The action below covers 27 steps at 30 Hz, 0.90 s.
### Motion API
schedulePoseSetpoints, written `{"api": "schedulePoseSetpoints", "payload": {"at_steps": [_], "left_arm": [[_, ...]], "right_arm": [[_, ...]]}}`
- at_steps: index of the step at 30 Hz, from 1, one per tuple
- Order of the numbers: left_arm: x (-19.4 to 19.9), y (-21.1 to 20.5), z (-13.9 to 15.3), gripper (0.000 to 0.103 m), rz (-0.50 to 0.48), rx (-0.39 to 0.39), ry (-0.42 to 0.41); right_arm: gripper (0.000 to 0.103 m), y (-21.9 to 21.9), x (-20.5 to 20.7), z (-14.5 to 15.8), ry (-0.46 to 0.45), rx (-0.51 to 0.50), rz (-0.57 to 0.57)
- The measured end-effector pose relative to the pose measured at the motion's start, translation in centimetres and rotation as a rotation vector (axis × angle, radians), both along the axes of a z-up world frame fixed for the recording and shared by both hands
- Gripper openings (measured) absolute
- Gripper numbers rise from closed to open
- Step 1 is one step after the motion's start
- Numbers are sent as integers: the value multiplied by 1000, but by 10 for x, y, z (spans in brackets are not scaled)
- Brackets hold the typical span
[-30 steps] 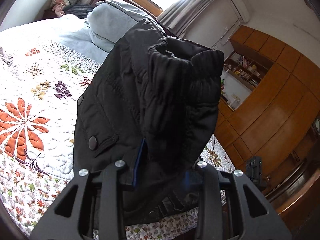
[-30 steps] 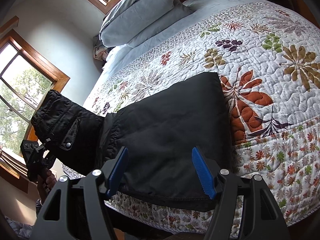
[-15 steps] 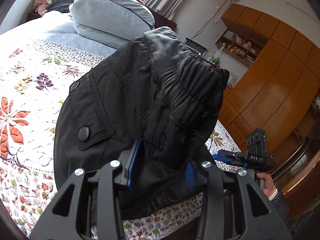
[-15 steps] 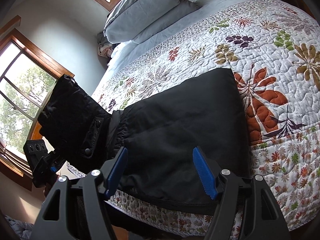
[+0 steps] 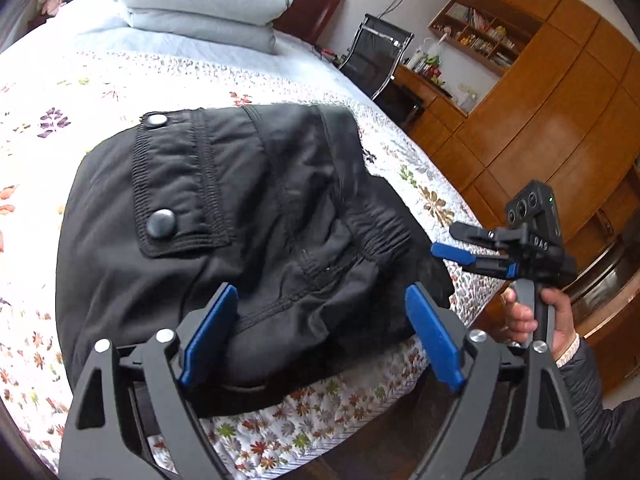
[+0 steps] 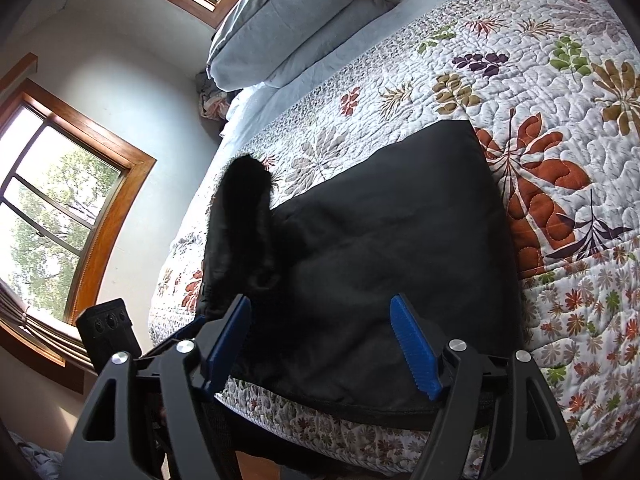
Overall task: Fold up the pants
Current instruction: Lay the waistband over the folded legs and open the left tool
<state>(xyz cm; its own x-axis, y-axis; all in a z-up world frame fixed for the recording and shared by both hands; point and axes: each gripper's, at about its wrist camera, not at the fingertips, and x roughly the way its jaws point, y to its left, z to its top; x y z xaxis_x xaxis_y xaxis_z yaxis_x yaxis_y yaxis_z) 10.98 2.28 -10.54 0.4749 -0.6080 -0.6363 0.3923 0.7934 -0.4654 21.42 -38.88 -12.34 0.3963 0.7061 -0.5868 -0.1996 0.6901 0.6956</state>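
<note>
Nearly done by the look of it: black pants [image 5: 248, 232] folded over on the bed [image 6: 560, 92], left claw [image 5: 320, 336] and right claw [image 6: 328, 344] both spread, holding nothing; perhaps only smoothing left.

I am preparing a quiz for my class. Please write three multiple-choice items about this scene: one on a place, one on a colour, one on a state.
1. Where do the pants lie?
A. on the bed
B. on the chair
C. on the floor

2. What colour are the pants?
A. red
B. black
C. white

3. How is the left gripper?
A. shut on the pants
B. open
C. out of view

Answers:
1. A, they lie on the flowered quilt.
2. B, the cloth is black.
3. B, its jaws stand apart and grip nothing.
</note>
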Motion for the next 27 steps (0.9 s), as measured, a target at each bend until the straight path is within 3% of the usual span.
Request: {"api": "schedulePoseSetpoints", "payload": {"at_steps": [7, 13, 21, 27], "left_arm": [[-14, 26, 12, 93, 57, -7, -34], [-19, 75, 7, 95, 217, -44, -15], [-21, 138, -3, 95, 358, -131, 88], [-10, 151, -30, 96, 390, -142, 249]], "right_arm": [[81, 3, 7, 0, 16, 49, -2], [90, 21, 20, 1, 43, 132, 39], [91, 60, 42, -5, 96, 176, 126], [91, 79, 46, -13, 130, 156, 160]]}}
